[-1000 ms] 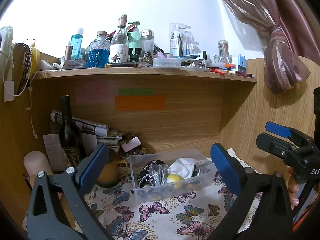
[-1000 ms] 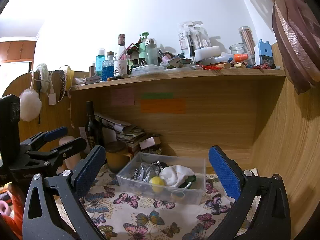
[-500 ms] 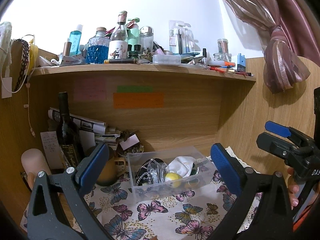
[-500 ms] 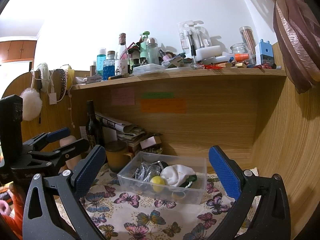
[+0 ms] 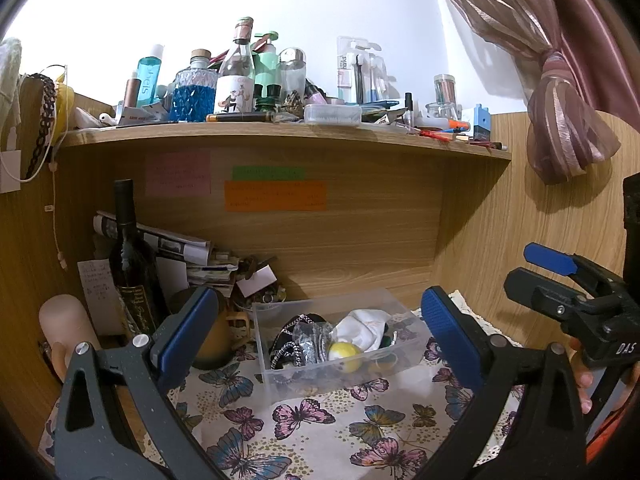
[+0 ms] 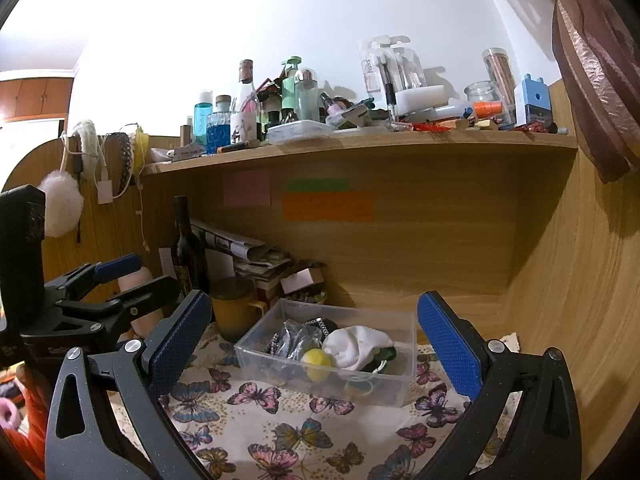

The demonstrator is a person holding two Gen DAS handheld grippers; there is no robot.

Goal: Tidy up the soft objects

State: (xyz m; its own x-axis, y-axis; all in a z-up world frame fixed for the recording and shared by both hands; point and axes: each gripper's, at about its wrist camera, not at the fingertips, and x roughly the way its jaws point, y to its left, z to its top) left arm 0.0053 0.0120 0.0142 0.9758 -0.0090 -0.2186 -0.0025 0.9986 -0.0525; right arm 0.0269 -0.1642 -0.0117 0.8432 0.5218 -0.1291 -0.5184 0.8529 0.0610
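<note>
A clear plastic box stands on the butterfly-print cloth under the wooden shelf. In it lie a crumpled white cloth, a yellow ball and dark braided and silvery items. My left gripper is open, held back from the box, which shows between its blue pads. My right gripper is also open and empty, facing the same box from the right. Each gripper shows in the other's view: the right gripper at the far right, the left gripper at the left.
A dark wine bottle, a brown mug and stacked papers crowd the back left corner. The shelf above carries several bottles and small items. A pink curtain hangs right; a white pompom hangs left.
Almost nothing has moved. The left wrist view has drifted slightly, so the scene sits a little further left and higher. Both grippers stay open and empty.
</note>
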